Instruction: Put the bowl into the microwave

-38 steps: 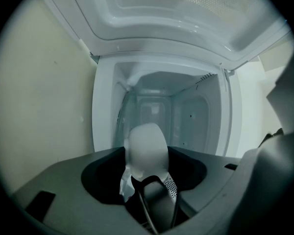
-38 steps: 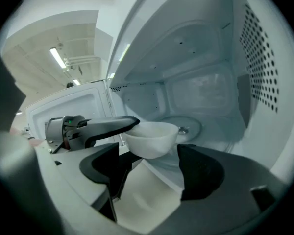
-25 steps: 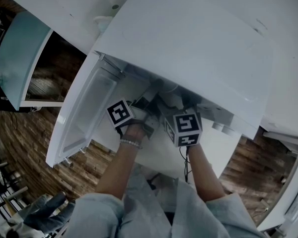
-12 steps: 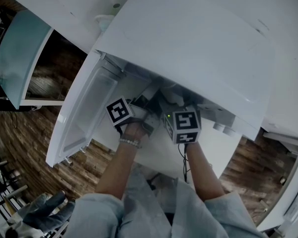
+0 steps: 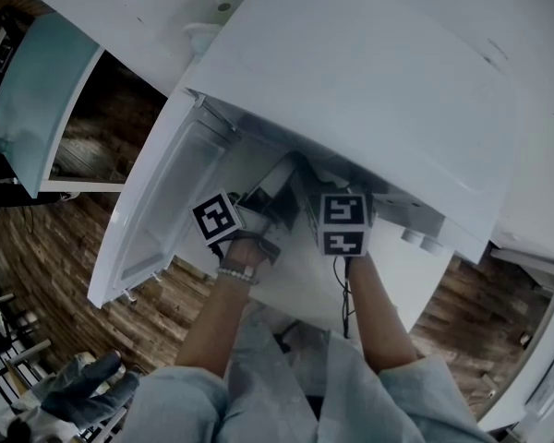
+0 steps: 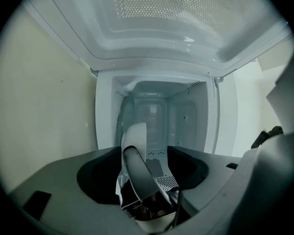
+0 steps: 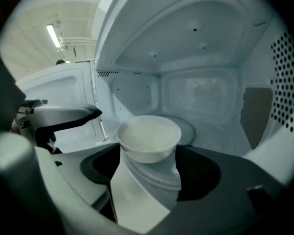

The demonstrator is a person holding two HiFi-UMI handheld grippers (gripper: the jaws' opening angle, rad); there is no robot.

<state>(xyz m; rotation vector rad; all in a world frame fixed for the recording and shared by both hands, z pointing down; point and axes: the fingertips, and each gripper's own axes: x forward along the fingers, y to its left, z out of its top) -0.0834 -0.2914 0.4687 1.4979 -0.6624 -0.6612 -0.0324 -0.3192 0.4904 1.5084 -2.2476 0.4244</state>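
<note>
Microwave (image 5: 369, 81) is seen from above in the head view, white casing, door (image 5: 162, 210) swung open to the left; both grippers are held at the cavity mouth, their marker cubes (image 5: 217, 218) side by side and the bare forearms (image 5: 223, 317) visible below them; wooden floor (image 5: 37, 247) is noted on the left. Right gripper (image 7: 137, 163): the jaws are drawn in and clamped on the white bowl (image 7: 149, 133) at its near lower wall, with the fingertips covered by the bowl itself; the bowl is carried upright, rim level, and appears empty. The bowl is located inside the cavity, just in front of the glass turntable (image 7: 190, 126), part of which is seen behind and to the right of it; whether the base touches the cavity floor cannot be told. Left gripper (image 6: 132, 147): the jaws are brought together at the tips, one grey finger in front and one white behind, with no object made out between them; it is pointed into the open cavity and, in the right gripper view, is seen to the left of the bowl and apart from it.
</note>
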